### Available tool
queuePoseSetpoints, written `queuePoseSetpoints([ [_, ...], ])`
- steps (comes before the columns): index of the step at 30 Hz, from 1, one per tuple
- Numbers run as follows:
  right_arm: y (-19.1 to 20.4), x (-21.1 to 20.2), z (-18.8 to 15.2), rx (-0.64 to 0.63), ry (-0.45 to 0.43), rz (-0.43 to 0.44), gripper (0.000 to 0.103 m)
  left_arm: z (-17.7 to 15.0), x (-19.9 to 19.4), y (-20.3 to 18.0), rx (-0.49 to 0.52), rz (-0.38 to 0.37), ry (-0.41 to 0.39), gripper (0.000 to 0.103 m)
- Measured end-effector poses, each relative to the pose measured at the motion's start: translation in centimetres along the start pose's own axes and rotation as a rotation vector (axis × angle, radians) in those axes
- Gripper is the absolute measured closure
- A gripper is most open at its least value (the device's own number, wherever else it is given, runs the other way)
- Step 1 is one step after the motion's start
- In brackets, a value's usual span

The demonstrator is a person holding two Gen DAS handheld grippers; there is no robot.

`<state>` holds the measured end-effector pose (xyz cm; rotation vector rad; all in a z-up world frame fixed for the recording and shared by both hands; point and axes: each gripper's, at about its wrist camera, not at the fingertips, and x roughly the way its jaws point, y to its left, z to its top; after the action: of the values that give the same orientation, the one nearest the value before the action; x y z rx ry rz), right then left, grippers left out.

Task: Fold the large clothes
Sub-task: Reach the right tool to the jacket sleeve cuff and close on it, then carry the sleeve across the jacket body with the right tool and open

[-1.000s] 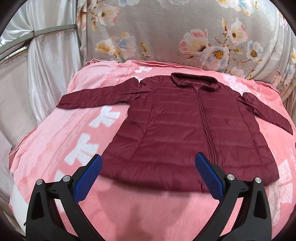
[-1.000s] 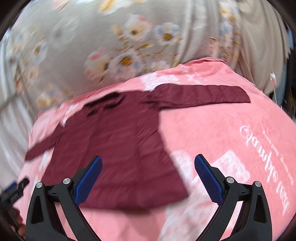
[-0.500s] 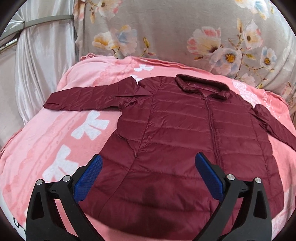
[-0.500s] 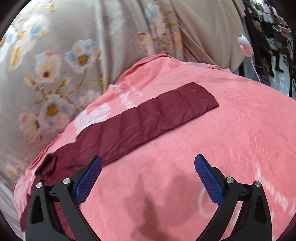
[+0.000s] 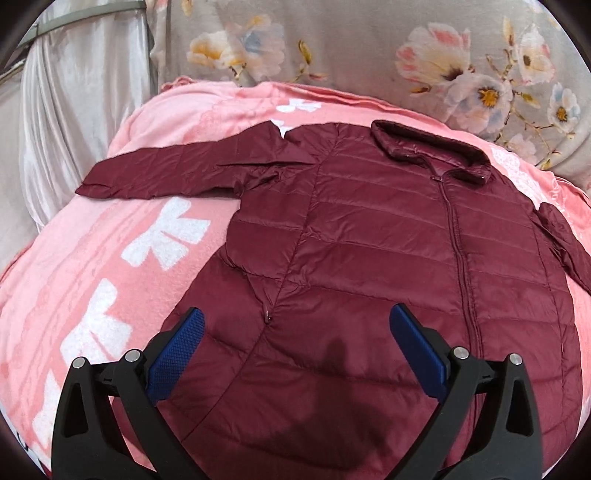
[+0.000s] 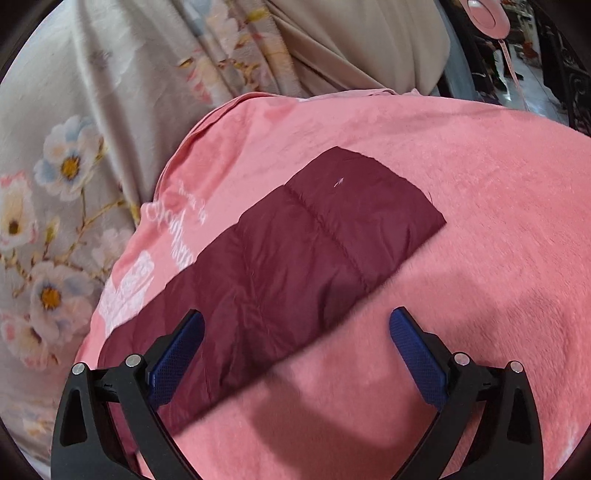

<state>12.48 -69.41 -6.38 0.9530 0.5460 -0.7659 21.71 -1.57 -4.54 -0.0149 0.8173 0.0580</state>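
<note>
Hovering: left tongs (image 5: 293,345) spread wide, nothing held, above lower body of the maroon quilted jacket (image 5: 388,258); right tongs (image 6: 295,347) also spread wide and empty, over the right sleeve (image 6: 306,243).
Jacket place: lies flat, front up, zipped, directly ahead of left tongs; left sleeve (image 5: 159,171) stretches out far-left of them; collar (image 5: 428,155) at far end.
Sleeve under right tongs: left finger sits over the fabric, right finger over bare blanket; cuff (image 6: 391,188) ahead and slightly right.
Step (judged): sleeve fold-in looks first; nothing folded yet.
Doing it well: bring right tongs forward to the cuff, pinch both layers at the edge, lift low, carry across chest; puffy slick fabric likely slips, so bite deep.
Surface: pink fleece blanket (image 6: 461,258) with white print, soft, will drag.
Beyond: floral grey drape (image 5: 369,48) behind; silvery curtain (image 5: 74,92) far-left; pink corded switch (image 6: 487,14) hanging far-right.
</note>
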Motion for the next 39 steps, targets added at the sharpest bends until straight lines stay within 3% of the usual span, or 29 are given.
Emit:
queuePoseSetpoints([
  [2, 0.1, 0.3, 0.3, 0.023, -0.017, 0.007, 0.016, 0.3, 0.7, 0.1, 0.003, -0.001, 0.017, 0.005],
  [4, 0.5, 0.9, 0.6, 0.018, -0.005, 0.012, 0.045, 0.3, 1.1, 0.1, 0.012, 0.007, 0.019, 0.005],
  [5, 0.9, 1.4, 0.7, 0.01, 0.008, 0.014, 0.054, 0.3, 1.3, 0.0, 0.019, 0.015, 0.018, 0.005],
  [7, 1.6, 2.1, 0.5, -0.008, 0.033, 0.024, 0.088, 0.3, 1.5, 0.1, 0.027, 0.023, 0.017, 0.005],
  [10, 3.4, 1.4, -0.1, -0.059, 0.012, 0.041, 0.096, 0.4, 1.9, 0.4, 0.029, 0.037, 0.02, 0.005],
  [16, 12.8, -4.0, -2.7, -0.235, -0.012, 0.259, 0.098, 1.0, 2.0, 2.0, 0.002, 0.055, 0.006, 0.005],
  [18, 18.1, -6.7, -5.5, -0.37, -0.004, 0.35, 0.098, 1.3, 1.9, 2.7, -0.016, 0.056, -0.002, 0.005],
  [22, 26.4, -10.3, -13.2, -0.627, 0.06, 0.488, 0.098, 1.9, 1.5, 4.3, -0.053, 0.055, -0.021, 0.005],
  [24, 30.1, -11.3, -18.7, -0.756, 0.148, 0.558, 0.098, 2.3, 1.3, 5.6, -0.081, 0.047, -0.024, 0.005],
  [27, 32.8, -11.4, -26.1, -0.884, 0.278, 0.611, 0.098, 2.6, 1.2, 7.3, -0.115, 0.031, -0.02, 0.005],
  [29, 33.8, -11.0, -31.5, -0.995, 0.342, 0.601, 0.095, 2.8, 1.3, 8.6, -0.139, 0.015, -0.011, 0.005],
  [32, 34.1, -11.1, -37.0, -1.106, 0.387, 0.579, 0.08, 2.9, 1.6, 10.0, -0.173, -0.011, -0.002, 0.006],
  [34, 33.5, -12.0, -39.4, -1.146, 0.392, 0.571, 0.055, 3.0, 1.8, 10.9, -0.201, -0.049, 0.007, 0.006],
  [37, 31.8, -13.9, -39.7, -1.133, 0.356, 0.59, 0.038, 3.4, 2.1, 11.4, -0.23, -0.13, 0.019, 0.006],
  [39, 30.3, -15.1, -38.6, -1.092, 0.349, 0.611, 0.033, 3.7, 2.3, 11.1, -0.233, -0.186, 0.029, 0.006],
])
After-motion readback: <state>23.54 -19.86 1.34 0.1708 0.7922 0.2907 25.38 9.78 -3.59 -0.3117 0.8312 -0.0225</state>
